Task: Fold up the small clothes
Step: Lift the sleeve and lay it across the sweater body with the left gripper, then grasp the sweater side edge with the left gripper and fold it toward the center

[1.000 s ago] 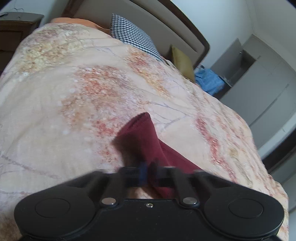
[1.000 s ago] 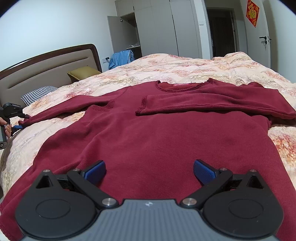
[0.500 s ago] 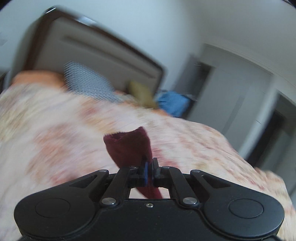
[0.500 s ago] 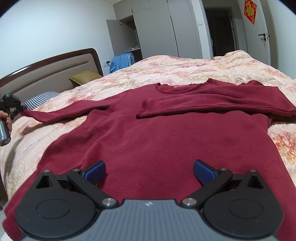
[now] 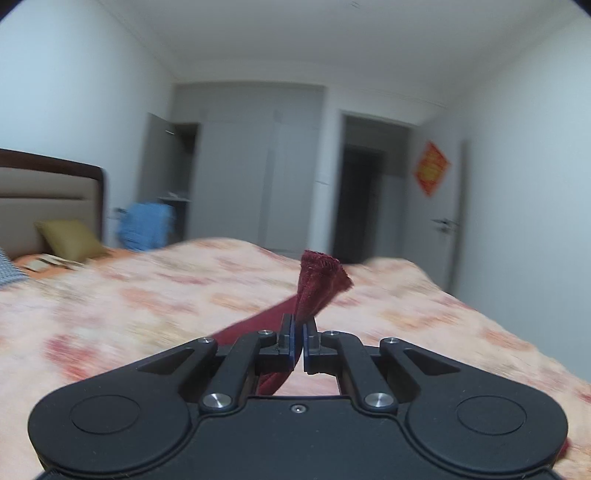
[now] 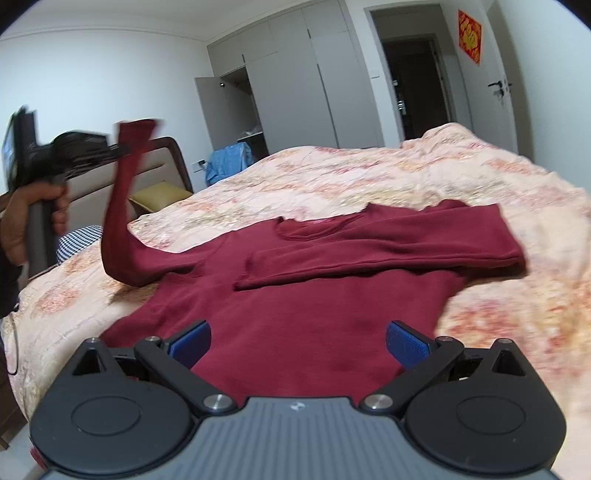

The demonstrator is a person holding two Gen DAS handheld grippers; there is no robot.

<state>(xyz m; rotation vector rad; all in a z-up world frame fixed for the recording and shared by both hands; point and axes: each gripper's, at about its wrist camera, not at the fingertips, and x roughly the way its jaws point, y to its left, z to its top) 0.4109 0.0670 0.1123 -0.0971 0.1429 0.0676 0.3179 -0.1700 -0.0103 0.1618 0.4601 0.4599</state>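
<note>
Right wrist view, nearest: the right gripper (image 6: 297, 341) hung over the near part of the dark red sweater (image 6: 295, 314), its blue pads (image 6: 190, 341) set wide apart with nothing between them. The sweater lay spread on the floral bedspread (image 6: 480, 229), body toward the camera, neckline farther off. One sleeve (image 6: 388, 247) lay folded flat across the chest, its cuff end pointing left. This whole layout appeared only in the right view.

At the left of the same view, the other sleeve (image 6: 122, 206) rose off the bed, lifted well above the bedspread by the left gripper (image 6: 122, 149), which was blurred. The person's hand (image 6: 33, 218) gripped its handle. Just beyond the raised sleeve sat an olive cushion (image 6: 159, 197), with the headboard (image 6: 170, 162) behind it.

Left wrist view: the jaws stood together, clamped on the sleeve cuff (image 5: 319, 284), which stuck up past the fingertips (image 5: 291, 345). The rest of the sleeve trailed down and left beneath the gripper body. The sweater body was hidden from this view; only blurred bedspread showed.

Far field, both views: blue cloth (image 6: 229, 160) beside an open grey wardrobe (image 6: 295, 81), a dark doorway (image 6: 413, 85), and a red decoration (image 6: 470, 31) on the white door at far right.
</note>
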